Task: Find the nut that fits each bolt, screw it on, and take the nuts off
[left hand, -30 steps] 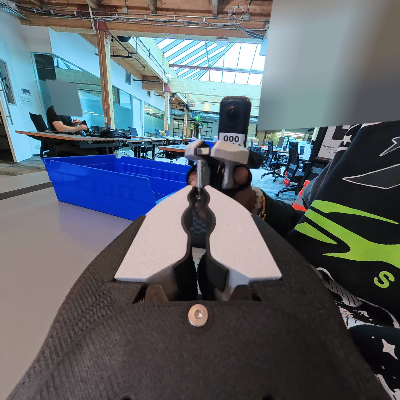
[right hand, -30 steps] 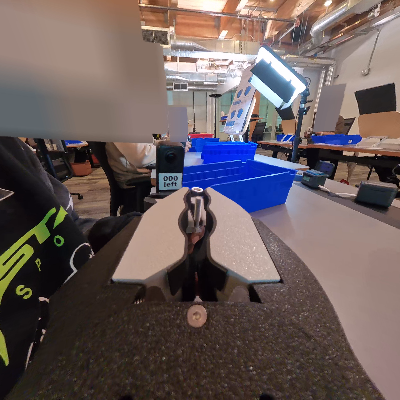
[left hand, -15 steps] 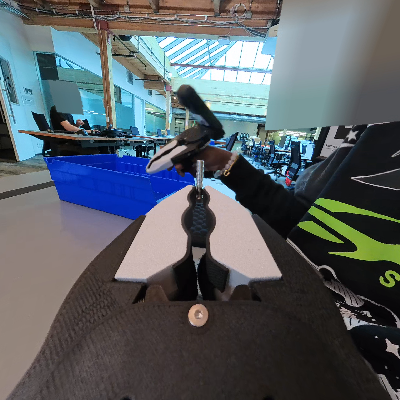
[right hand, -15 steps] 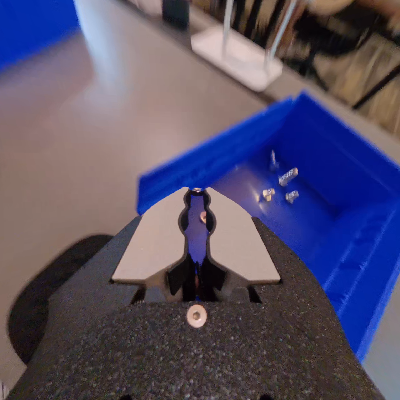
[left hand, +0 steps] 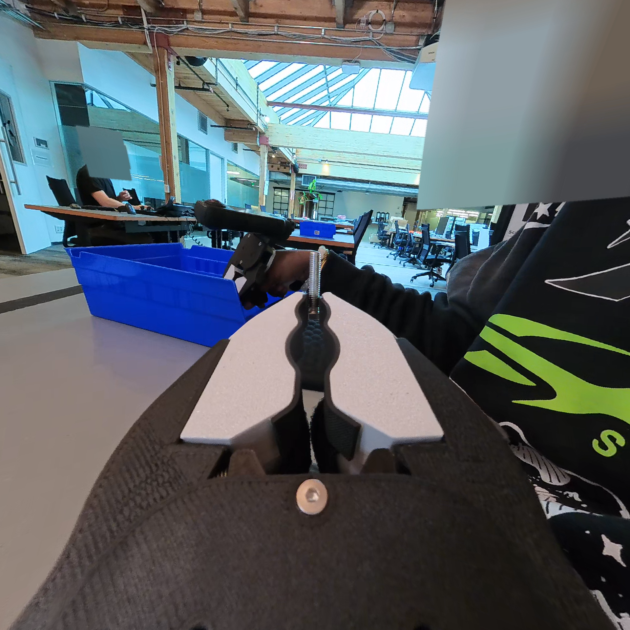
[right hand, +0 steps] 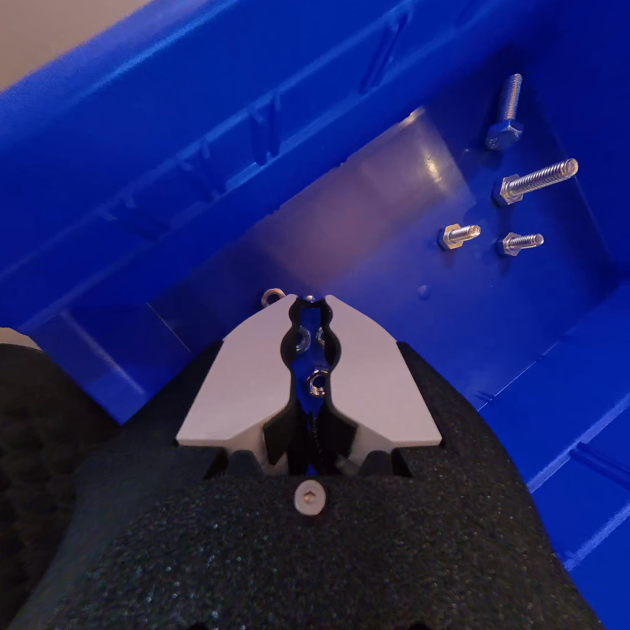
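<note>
The left gripper [left hand: 314, 300] had its fingers clamped on a silver threaded steel bolt [left hand: 314, 272], the shank standing straight up out of the tips and the head end buried between the dark pads. It was held that way, I'd say, so the bare thread stayed free on top, ready for a nut to be spun down onto it, and clear of the grey tabletop [left hand: 68, 358].

Over on the far left, the right gripper [right hand: 309, 299] was tipped down into the blue plastic bin [right hand: 170, 153]. Its fingers stood only narrowly apart, pinching a small silver hex nut [right hand: 309, 298] right at the tips. Since the nut's hole faced the camera, the grip looked to be across its flats, which suits turning it.

Beneath and beside those fingers lay the loose silver nuts [right hand: 317, 383], one [right hand: 272, 296] peeking out just left of the tips. To the right, well apart from them, sat four silver hex-head bolts [right hand: 535, 182]. The bin wall kept small parts from rolling off.

My read: the nut was either going back into the pile or coming out for a trial fit on that upright bolt.
</note>
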A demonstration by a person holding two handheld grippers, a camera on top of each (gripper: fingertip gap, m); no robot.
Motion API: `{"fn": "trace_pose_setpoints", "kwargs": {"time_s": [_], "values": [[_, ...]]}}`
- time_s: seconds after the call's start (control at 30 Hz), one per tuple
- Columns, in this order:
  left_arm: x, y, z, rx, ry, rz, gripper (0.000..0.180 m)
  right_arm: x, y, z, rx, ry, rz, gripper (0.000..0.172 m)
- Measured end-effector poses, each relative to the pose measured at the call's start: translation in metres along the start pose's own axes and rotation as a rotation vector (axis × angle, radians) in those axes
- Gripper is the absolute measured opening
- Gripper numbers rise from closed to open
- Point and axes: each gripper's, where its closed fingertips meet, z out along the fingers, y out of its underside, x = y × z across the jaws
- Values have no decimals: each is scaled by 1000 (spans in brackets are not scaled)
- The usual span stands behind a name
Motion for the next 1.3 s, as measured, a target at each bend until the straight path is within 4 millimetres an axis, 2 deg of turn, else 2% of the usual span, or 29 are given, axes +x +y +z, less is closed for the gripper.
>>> {"fn": "trace_pose_setpoints", "kwargs": {"time_s": [0.1,0.2,0.27,0.33,0.4,0.47,0.53,0.6,0.7,0.87,1.0,1.1,1.2,1.23,1.3], "values": [[0,0,0,-1,0,0,5,0,-2,-3,15,-7,10,15],[0,0,0,-2,-1,0,5,3,-8,-16,66,24,35,17],[0,0,0,-2,-2,-2,5,6,-18,-32,149,69,67,18],[0,0,0,-1,-3,-2,5,0,-40,-57,317,88,96,19],[-1,0,0,-2,-3,-3,5,-27,-71,-90,563,8,93,19],[-1,0,0,-2,-4,-3,5,-79,-98,-127,795,-205,22,20],[-1,0,0,-2,-4,-3,5,-135,-110,-160,948,-449,-71,20],[0,0,0,-1,-5,-1,5,-181,-112,-179,1005,-630,-152,21],[0,0,0,-1,-5,1,5,-220,-111,-179,975,-714,-241,22],[0,0,1,-1,-5,3,5,-248,-113,-170,939,-755,-288,21],[0,0,1,-1,-5,2,5,-253,-118,-164,930,-769,-275,17],[0,0,1,0,-3,2,5,-254,-118,-162,924,-764,-284,6],[1,0,1,0,-7,14,5,-253,-117,-163,923,-761,-295,6],[1,-1,2,3,-11,27,9,-252,-117,-164,923,-754,-295,6],[-1,2,4,-13,-37,40,33,-239,-119,-169,945,-710,-277,6]]}}
